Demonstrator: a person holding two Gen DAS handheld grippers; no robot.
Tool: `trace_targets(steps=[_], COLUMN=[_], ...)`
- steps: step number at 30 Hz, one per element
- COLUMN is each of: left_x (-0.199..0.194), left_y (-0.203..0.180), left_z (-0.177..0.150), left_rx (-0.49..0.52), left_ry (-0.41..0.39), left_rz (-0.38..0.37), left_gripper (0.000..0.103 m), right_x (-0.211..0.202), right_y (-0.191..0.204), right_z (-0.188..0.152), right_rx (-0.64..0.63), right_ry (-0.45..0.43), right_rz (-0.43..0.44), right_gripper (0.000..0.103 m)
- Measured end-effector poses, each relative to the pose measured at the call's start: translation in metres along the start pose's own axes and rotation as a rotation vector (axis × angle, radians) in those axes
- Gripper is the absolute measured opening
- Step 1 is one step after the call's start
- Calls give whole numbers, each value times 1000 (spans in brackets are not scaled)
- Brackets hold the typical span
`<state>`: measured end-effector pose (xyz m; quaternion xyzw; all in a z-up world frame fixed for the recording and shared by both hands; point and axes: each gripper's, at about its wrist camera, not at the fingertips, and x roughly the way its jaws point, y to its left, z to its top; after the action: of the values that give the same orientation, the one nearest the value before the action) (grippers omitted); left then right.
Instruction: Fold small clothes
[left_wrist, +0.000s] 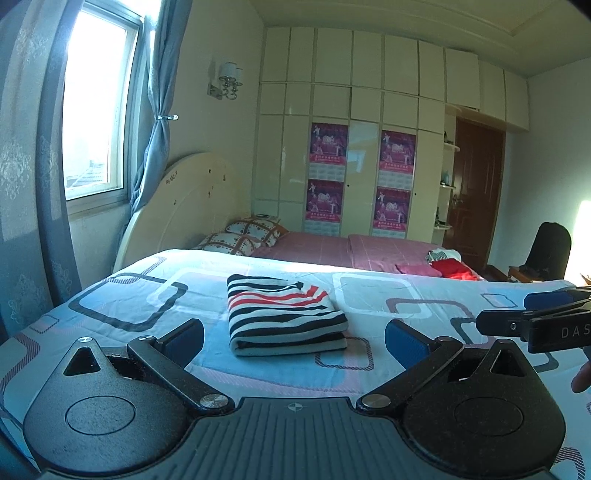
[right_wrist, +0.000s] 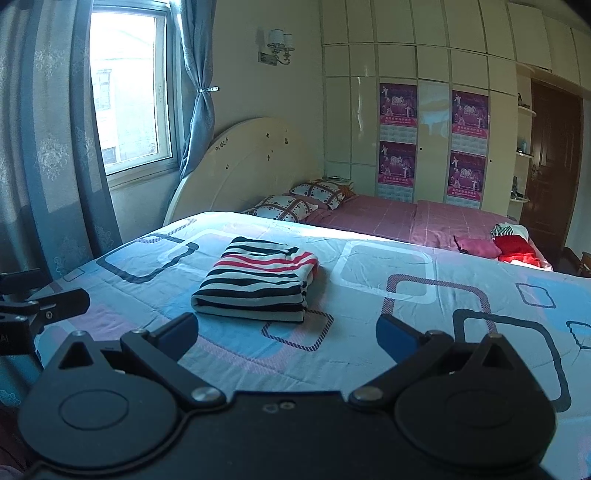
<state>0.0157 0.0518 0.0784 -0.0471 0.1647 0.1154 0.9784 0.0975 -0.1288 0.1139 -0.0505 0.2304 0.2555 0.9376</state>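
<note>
Presently, the bed (left_wrist: 122, 295) with its patterned cover is seen to carry one striped garment (left_wrist: 284, 314), already folded into a compact rectangle near the middle. A pile of clothes (left_wrist: 448, 264) is noted at the far side, well apart. Both the left claw (left_wrist: 293, 341) and the right claw (right_wrist: 286, 332) are held wide, empty, just short of the garment. For a tidy result, edges should be squared before another piece is fetched.

Print on the wardrobe posters (left_wrist: 327, 177) too small to read. Right gripper (left_wrist: 532, 314) cut off by the left view's right edge, lettering ending at "DAS". Clothes pile (right_wrist: 513, 242) on the far bed too small to sort. Striped garment (left_wrist: 284, 314) underside hidden.
</note>
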Motion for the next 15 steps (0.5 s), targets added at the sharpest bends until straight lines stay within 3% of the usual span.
trace_targets(steps=[15], left_x=[1], left_y=[2], left_z=[2], left_rx=[-3], left_ry=[-2], left_rz=[-3], left_gripper=[103], right_x=[0], right_y=[-2], right_z=[2], right_rx=[-11], right_ry=[1], right_rz=[1], right_gripper=[102])
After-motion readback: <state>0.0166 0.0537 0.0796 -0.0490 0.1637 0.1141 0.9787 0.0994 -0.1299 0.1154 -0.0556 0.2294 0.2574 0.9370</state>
